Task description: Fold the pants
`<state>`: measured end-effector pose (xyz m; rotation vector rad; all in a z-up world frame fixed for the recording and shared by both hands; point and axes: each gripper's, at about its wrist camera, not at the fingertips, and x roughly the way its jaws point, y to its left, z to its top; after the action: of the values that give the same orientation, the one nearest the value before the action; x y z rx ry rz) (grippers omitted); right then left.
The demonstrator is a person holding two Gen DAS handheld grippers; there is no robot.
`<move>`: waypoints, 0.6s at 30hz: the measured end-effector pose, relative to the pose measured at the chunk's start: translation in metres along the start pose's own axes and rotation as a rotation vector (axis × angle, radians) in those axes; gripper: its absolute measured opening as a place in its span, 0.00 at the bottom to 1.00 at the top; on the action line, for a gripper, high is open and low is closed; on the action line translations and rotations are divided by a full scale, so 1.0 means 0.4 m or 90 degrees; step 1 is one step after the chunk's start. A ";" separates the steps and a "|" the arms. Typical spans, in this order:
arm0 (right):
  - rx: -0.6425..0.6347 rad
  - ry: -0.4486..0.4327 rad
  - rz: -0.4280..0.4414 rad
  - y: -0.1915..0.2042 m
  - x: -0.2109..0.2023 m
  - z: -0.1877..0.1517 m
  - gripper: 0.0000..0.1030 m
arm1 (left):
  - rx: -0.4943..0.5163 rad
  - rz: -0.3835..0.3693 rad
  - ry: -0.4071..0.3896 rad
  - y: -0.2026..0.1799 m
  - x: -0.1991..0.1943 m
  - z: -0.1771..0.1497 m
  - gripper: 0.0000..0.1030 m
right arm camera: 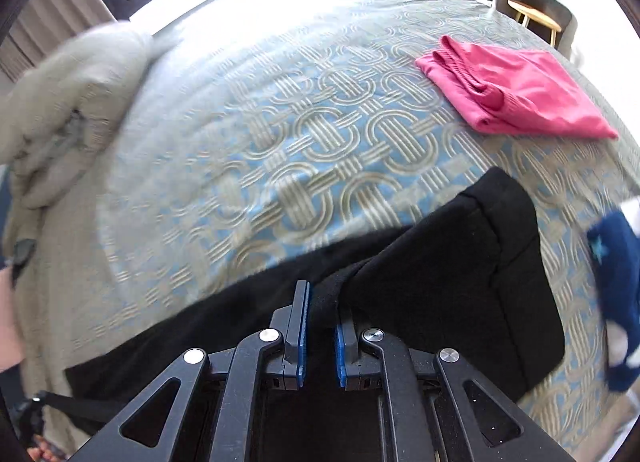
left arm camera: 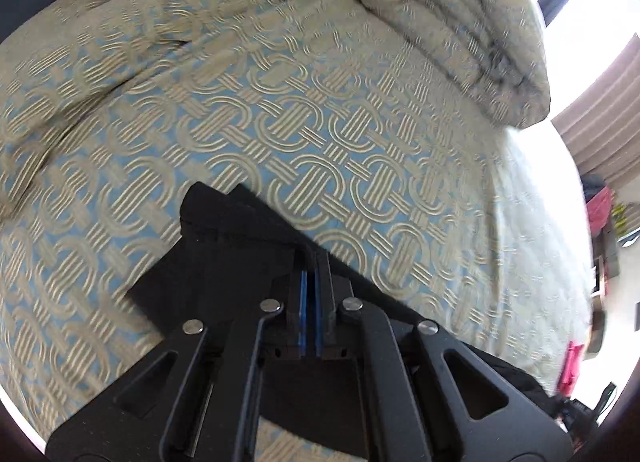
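Black pants (left arm camera: pixel 224 258) lie on a bed with a blue and beige patterned cover (left arm camera: pixel 280 110). In the left wrist view my left gripper (left arm camera: pixel 311 262) is shut, its blue pads pinching the pants' edge. In the right wrist view my right gripper (right arm camera: pixel 322 302) holds a bunched fold of the black pants (right arm camera: pixel 452 274) between its blue pads, with a gap left between the fingers. The cloth stretches left and right from it.
Folded pink clothing (right arm camera: pixel 516 94) lies on the bed at the far right. A dark blue garment (right arm camera: pixel 616 286) is at the right edge. A rumpled beige duvet (left arm camera: pixel 460 22) is heaped at the bed's far side. A chair and stool (right arm camera: pixel 540 14) stand beyond the bed.
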<state>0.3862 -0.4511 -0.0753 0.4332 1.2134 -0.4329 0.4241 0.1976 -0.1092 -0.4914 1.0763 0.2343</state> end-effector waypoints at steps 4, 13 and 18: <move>-0.006 0.098 -0.051 0.023 0.199 0.057 0.14 | 0.005 0.064 0.070 -0.031 0.171 0.034 0.11; -0.168 0.103 -0.039 0.010 0.140 0.066 0.49 | 0.067 0.141 0.019 -0.004 0.176 0.048 0.51; -0.115 0.035 -0.077 -0.111 0.033 0.087 0.60 | 0.040 0.135 0.004 0.032 0.113 0.037 0.51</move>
<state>0.3939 -0.5083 -0.0817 0.2184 1.3237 -0.4134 0.4513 0.2135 -0.1470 -0.3210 1.1393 0.3842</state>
